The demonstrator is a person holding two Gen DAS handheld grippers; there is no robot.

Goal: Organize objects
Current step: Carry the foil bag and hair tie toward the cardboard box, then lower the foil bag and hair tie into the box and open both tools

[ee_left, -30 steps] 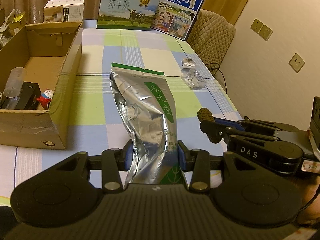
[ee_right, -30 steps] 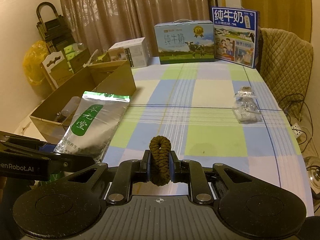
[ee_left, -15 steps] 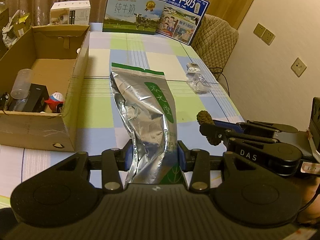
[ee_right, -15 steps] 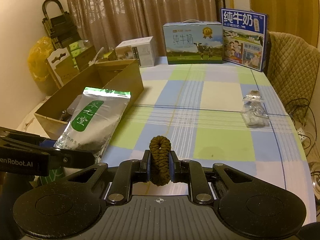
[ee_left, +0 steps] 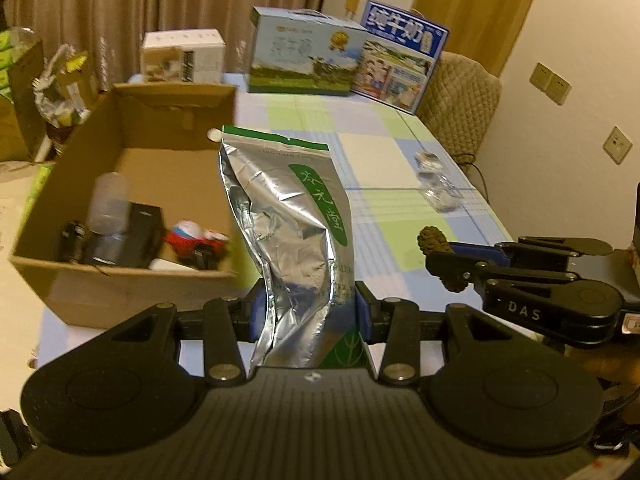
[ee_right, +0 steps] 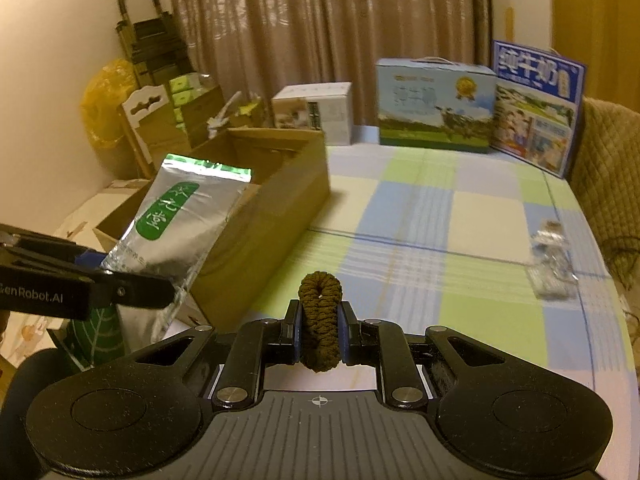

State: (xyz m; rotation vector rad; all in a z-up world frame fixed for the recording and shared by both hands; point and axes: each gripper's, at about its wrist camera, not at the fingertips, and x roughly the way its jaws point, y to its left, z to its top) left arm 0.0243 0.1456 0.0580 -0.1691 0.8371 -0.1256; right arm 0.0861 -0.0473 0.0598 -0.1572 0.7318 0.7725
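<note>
Left tool (ee_left: 306, 312) clamped on foil pouch (ee_left: 288, 216), raised near box (ee_left: 120, 280) at surface's left edge, likely for dropping in. Right tool (ee_right: 320, 332) clamped on brown cord loop (ee_right: 320, 320), waiting.

Crinkled, glossy foil pouch (ee_left: 288, 216); rough knitted brown cord loop (ee_right: 320, 320); matt cardboard box (ee_left: 132, 200); checked cloth covers the desk (ee_right: 460, 240).
</note>
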